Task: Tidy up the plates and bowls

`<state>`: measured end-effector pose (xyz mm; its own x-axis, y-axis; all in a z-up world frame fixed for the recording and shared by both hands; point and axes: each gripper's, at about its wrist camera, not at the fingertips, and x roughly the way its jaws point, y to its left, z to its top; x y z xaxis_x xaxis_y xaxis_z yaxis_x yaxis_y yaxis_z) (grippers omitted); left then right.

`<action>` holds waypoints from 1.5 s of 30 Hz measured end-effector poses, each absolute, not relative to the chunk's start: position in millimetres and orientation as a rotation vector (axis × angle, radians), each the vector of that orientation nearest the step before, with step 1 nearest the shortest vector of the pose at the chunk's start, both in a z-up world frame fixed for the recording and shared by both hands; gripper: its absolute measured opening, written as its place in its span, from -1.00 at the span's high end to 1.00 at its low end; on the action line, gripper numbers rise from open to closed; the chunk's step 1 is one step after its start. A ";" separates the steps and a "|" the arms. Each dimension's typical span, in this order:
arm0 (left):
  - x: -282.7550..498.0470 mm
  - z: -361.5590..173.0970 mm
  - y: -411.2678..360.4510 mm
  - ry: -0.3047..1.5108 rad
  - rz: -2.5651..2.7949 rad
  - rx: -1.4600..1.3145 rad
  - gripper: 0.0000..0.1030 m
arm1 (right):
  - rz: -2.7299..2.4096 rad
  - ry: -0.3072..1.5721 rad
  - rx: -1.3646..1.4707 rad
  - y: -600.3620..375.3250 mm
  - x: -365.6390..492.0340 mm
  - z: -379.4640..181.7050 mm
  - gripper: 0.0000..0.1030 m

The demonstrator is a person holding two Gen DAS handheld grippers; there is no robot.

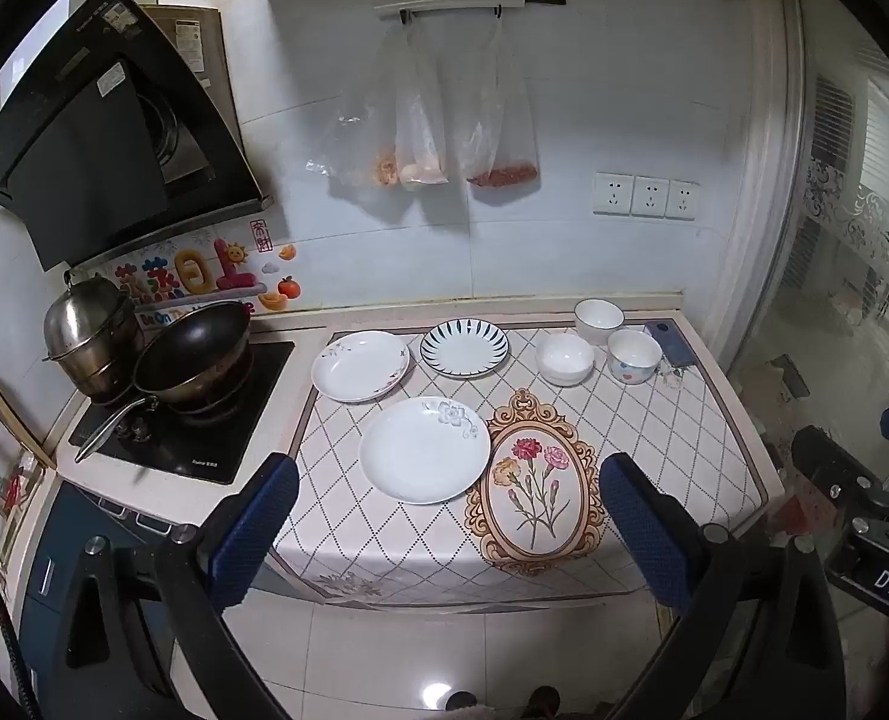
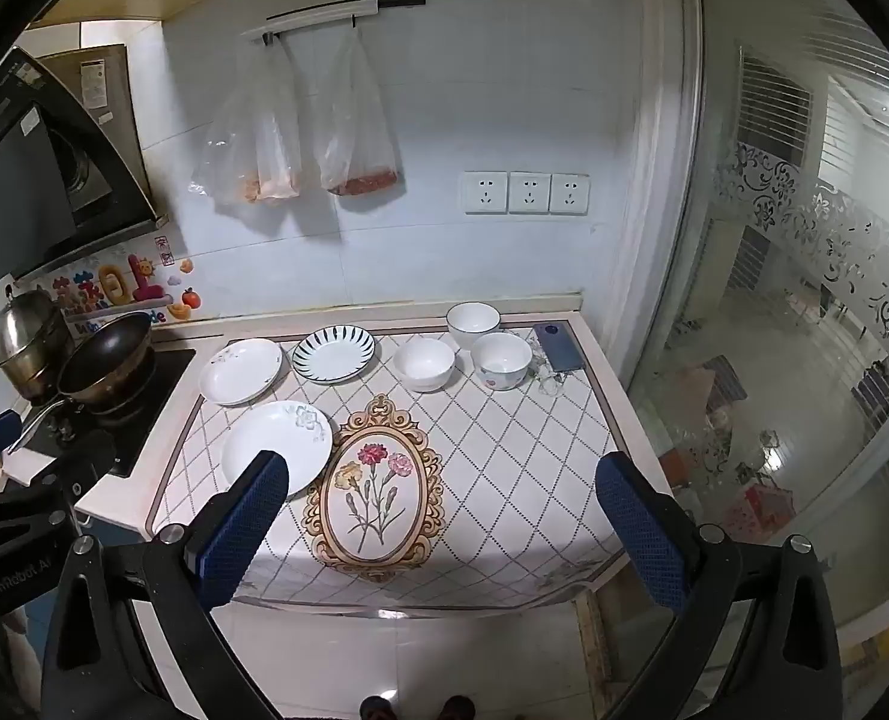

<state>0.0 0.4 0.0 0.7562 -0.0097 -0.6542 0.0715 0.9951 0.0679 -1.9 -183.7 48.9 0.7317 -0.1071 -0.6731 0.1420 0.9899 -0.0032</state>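
Note:
Three plates lie on the patterned counter mat: a white plate with a grey flower nearest, a white plate with small sprigs behind it, and a blue-striped plate. Three bowls stand at the back right: a plain white bowl, a blue-rimmed bowl, and a dotted bowl. My left gripper is open and empty, held back above the counter's front edge. My right gripper is open and empty likewise.
A dark phone with keys lies beside the bowls. A wok and a steel pot sit on the hob at the left. Bags hang on the wall. A glass partition bounds the right.

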 end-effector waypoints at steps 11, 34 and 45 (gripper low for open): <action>-0.6 -0.2 1.4 0.701 -0.041 0.091 -0.99 | -0.120 0.737 0.052 -182.6 -3.4 47.6 -1.00; -0.8 14.5 2.9 0.684 -0.044 0.076 -0.99 | -0.106 0.732 0.058 -176.7 -5.8 51.5 -1.00; -2.5 15.6 5.1 0.677 -0.044 0.074 -0.99 | -0.100 0.724 0.063 -177.4 -7.0 54.6 -1.00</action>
